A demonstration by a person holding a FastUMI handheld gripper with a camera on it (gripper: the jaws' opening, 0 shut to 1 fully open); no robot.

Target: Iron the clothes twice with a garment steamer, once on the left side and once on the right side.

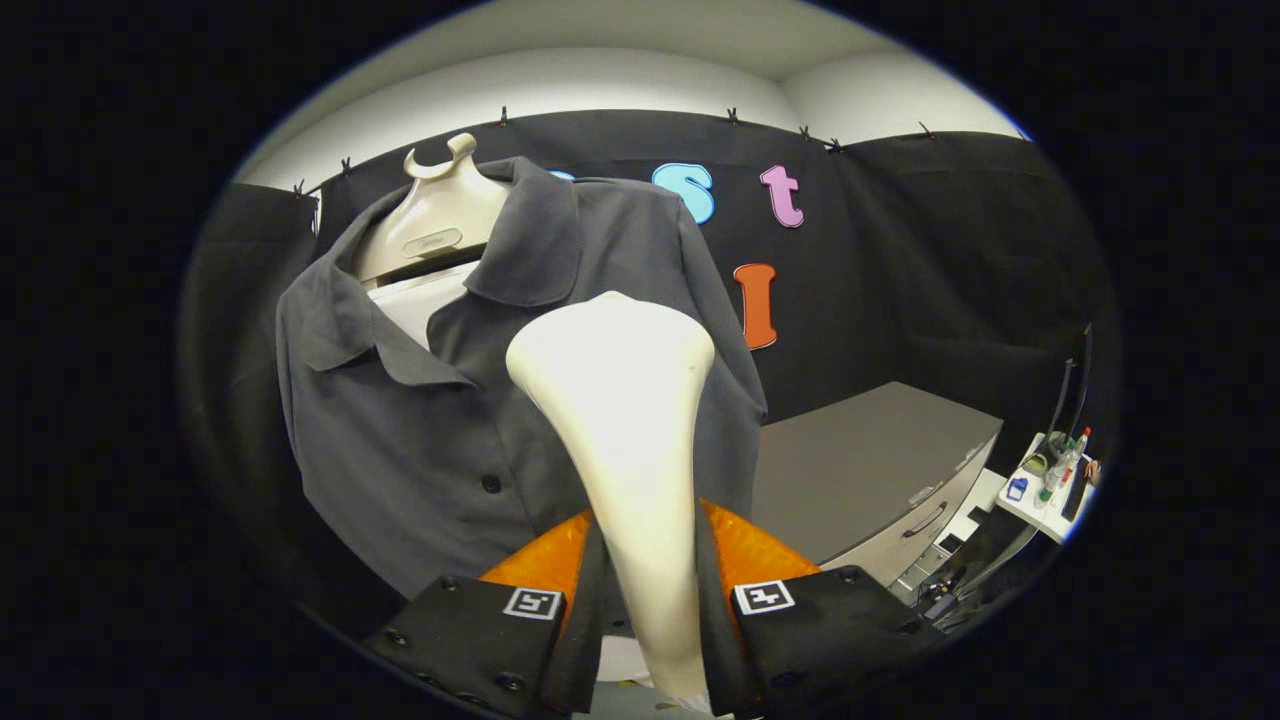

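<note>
A cream garment steamer [625,420] stands upright between my fingers, its handle pinched by both of them. My gripper [648,590] is shut on that handle. The steamer's wide head rests against the chest of a dark grey button shirt [420,430], on the shirt's right half as I look at it, beside the button line. The shirt hangs on a cream mannequin hanger [435,215] with its collar open and a white lining [420,300] showing at the neck.
A grey cabinet with drawers [880,470] stands to the right of the shirt. Beyond it sits a small white table [1050,485] with bottles and small items. Black cloth walls close the booth behind.
</note>
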